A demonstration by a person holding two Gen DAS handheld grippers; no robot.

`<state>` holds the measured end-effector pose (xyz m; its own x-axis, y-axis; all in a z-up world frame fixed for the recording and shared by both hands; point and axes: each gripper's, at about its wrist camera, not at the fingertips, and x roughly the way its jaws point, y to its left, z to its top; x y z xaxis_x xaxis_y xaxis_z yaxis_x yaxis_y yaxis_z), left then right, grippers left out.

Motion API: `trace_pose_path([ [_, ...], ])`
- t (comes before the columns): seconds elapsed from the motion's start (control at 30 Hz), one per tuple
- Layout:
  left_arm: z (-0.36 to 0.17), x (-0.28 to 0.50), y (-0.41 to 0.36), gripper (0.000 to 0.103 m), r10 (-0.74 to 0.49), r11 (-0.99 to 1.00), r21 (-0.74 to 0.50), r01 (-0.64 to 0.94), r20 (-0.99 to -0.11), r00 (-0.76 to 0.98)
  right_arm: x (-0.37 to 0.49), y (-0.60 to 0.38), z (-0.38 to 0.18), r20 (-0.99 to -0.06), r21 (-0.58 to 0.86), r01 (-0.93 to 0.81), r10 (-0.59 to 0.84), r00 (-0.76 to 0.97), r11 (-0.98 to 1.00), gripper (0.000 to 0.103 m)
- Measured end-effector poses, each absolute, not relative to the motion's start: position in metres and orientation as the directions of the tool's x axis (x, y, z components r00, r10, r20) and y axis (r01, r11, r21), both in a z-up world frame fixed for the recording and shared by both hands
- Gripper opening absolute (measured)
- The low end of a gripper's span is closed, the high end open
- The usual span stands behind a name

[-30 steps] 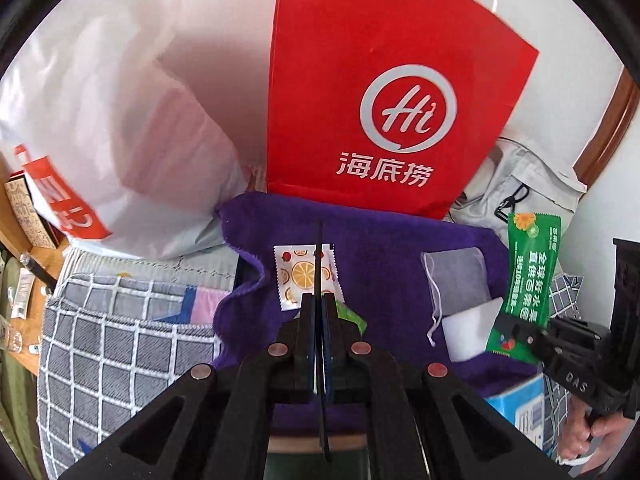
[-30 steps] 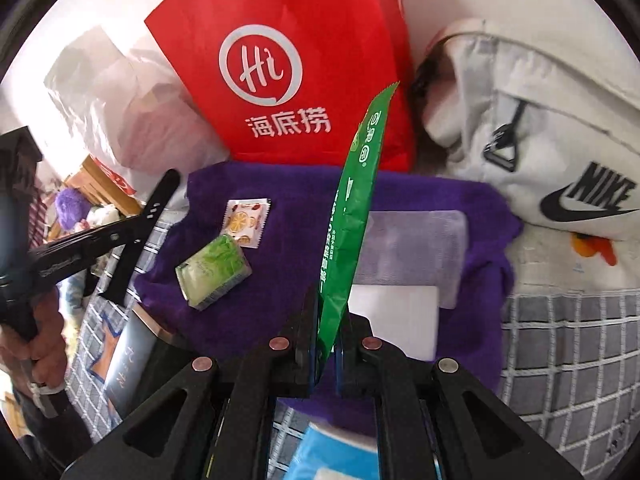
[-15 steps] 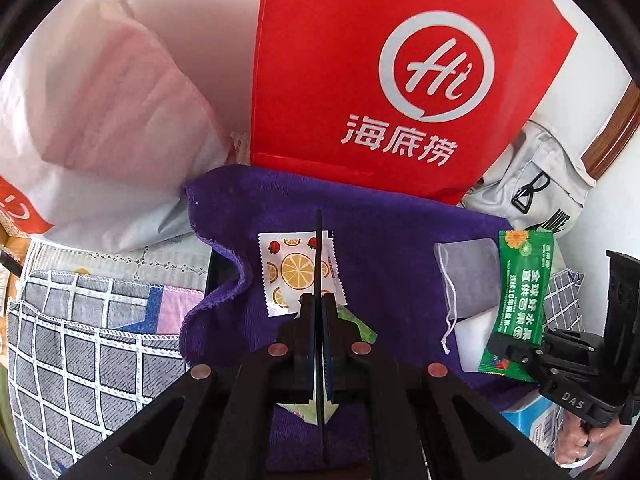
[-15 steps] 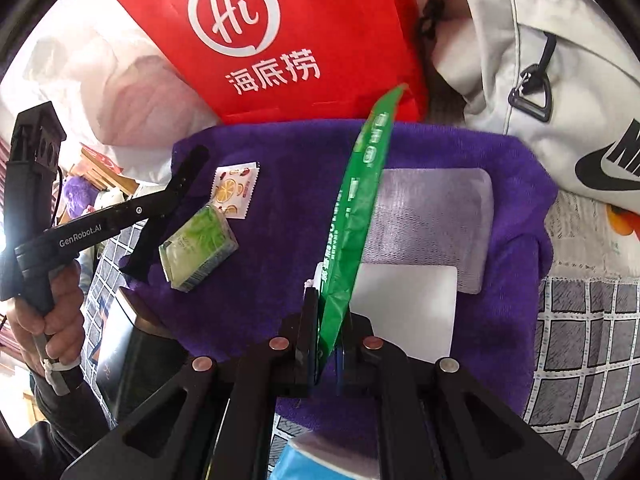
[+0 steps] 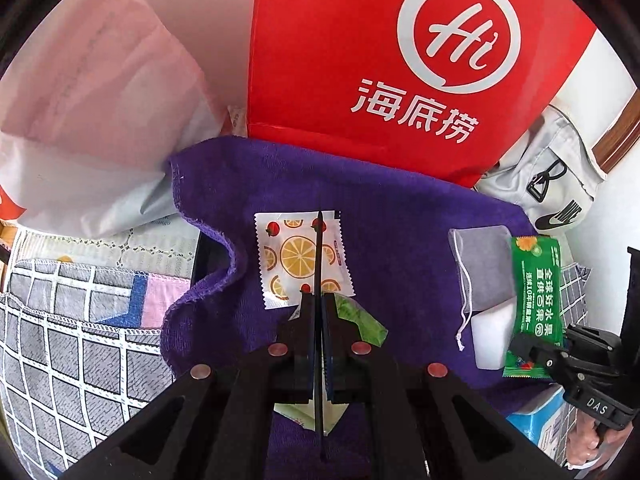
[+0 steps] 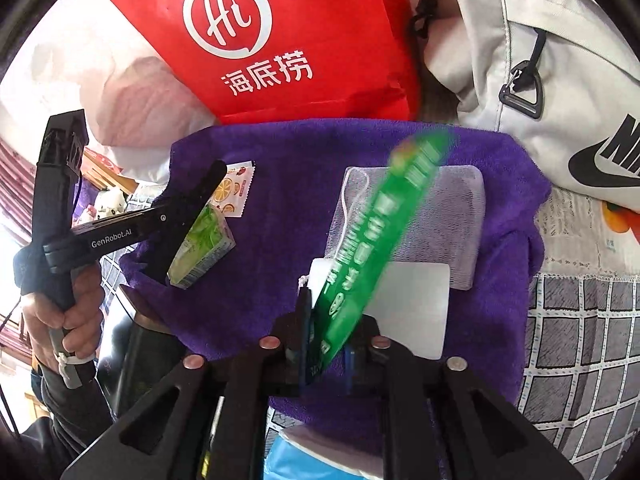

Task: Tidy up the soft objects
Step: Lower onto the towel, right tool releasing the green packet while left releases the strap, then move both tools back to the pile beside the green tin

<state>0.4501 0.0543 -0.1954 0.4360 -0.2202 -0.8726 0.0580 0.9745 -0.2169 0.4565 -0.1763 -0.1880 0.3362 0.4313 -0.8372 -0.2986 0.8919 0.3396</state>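
Observation:
A purple towel [image 5: 400, 216] [image 6: 280, 200] lies spread out. On it are a fruit-print sachet [image 5: 298, 256] [image 6: 236, 188], a light green tissue pack [image 5: 360, 320] [image 6: 202, 244], a grey mesh pouch [image 5: 484, 264] [image 6: 452, 216] and a white pad [image 6: 416, 304]. My left gripper [image 5: 319, 304] is shut and empty, just above the tissue pack. My right gripper [image 6: 326, 344] has its jaws parted; the green snack packet [image 6: 372, 240] is blurred and tipping over the pouch and pad, its lower end still between the fingers.
A red paper bag [image 5: 400, 60] stands behind the towel. A white plastic bag [image 5: 92, 120] is at the left and a grey Nike backpack [image 6: 540, 60] at the right. A checked bedcover [image 5: 80, 360] and a blue tissue box [image 6: 312, 460] lie near the front.
Both grippers moved closer to the towel. My right gripper's jaws have parted and the green packet has tipped to the right, blurred in motion. The left gripper stayed shut.

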Motion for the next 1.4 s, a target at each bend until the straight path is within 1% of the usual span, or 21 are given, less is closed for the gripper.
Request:
trace_pose_path([
  [0.03,-0.197,0.451,0.053,0.004,-0.220,0.975,-0.216,0.059,-0.873,0.436,0.456,-0.176,-0.187,-0.839,0.331,-0.301,0.425,0.339,0.894,0.020],
  [0.1,-0.198,0.452,0.053,0.004,-0.222,0.974,-0.217,0.061,-0.873,0.434,0.455,-0.175,-0.185,-0.850,0.288,-0.305,0.389,0.355,0.908,0.028],
  [0.17,-0.198,0.451,0.054,0.004,-0.222,0.974,-0.218,0.060,-0.873,0.434,0.453,-0.177,-0.182,-0.859,0.244,-0.303,0.350,0.373,0.921,0.045],
  [0.23,-0.198,0.451,0.055,0.004,-0.224,0.974,-0.220,0.061,-0.873,0.433,0.453,-0.181,-0.178,-0.865,0.200,-0.284,0.305,0.398,0.938,0.050],
  [0.27,-0.197,0.450,0.055,0.004,-0.226,0.973,-0.221,0.061,-0.873,0.433,0.453,-0.184,-0.177,-0.870,0.179,-0.269,0.280,0.406,0.946,0.055],
  [0.3,-0.196,0.450,0.055,0.004,-0.229,0.973,-0.224,0.064,-0.872,0.433,0.453,-0.185,-0.176,-0.872,0.165,-0.262,0.265,0.411,0.951,0.057],
  [0.37,-0.192,0.448,0.056,0.005,-0.234,0.972,-0.227,0.068,-0.871,0.432,0.452,-0.188,-0.174,-0.871,0.147,-0.263,0.251,0.422,0.953,0.059],
  [0.5,-0.188,0.444,0.054,0.019,-0.239,0.971,-0.230,0.073,-0.872,0.428,0.451,-0.193,-0.169,-0.865,0.150,-0.242,0.246,0.438,0.959,0.059],
  [0.6,-0.180,0.438,0.053,0.020,-0.238,0.971,-0.225,0.083,-0.872,0.428,0.441,-0.198,-0.157,-0.849,0.132,-0.187,0.208,0.485,0.973,0.060],
  [0.67,-0.170,0.432,0.054,0.021,-0.237,0.971,-0.221,0.090,-0.864,0.444,0.431,-0.200,-0.148,-0.828,0.139,-0.171,0.209,0.520,0.976,0.060],
  [0.73,-0.161,0.423,0.055,0.030,-0.233,0.972,-0.213,0.096,-0.855,0.464,0.416,-0.202,-0.138,-0.796,0.155,-0.157,0.218,0.564,0.975,0.060],
  [0.8,-0.154,0.412,0.056,0.035,-0.233,0.973,-0.207,0.106,-0.848,0.476,0.403,-0.201,-0.132,-0.778,0.167,-0.157,0.227,0.585,0.973,0.060],
  [1.03,-0.135,0.368,0.057,0.035,-0.242,0.970,-0.196,0.144,-0.839,0.487,0.352,-0.179,-0.124,-0.764,0.162,-0.171,0.233,0.602,0.972,0.061],
  [1.17,-0.125,0.336,0.064,0.035,-0.234,0.972,-0.184,0.149,-0.833,0.501,0.323,-0.160,-0.131,-0.767,0.215,-0.221,0.304,0.564,0.951,0.069],
  [1.27,-0.121,0.314,0.072,0.035,-0.228,0.973,-0.175,0.151,-0.829,0.511,0.306,-0.144,-0.138,-0.774,0.240,-0.257,0.345,0.531,0.936,0.069],
  [1.4,-0.122,0.290,0.088,0.035,-0.224,0.974,-0.178,0.137,-0.827,0.516,0.290,-0.123,-0.144,-0.779,0.220,-0.289,0.346,0.522,0.932,0.069],
])
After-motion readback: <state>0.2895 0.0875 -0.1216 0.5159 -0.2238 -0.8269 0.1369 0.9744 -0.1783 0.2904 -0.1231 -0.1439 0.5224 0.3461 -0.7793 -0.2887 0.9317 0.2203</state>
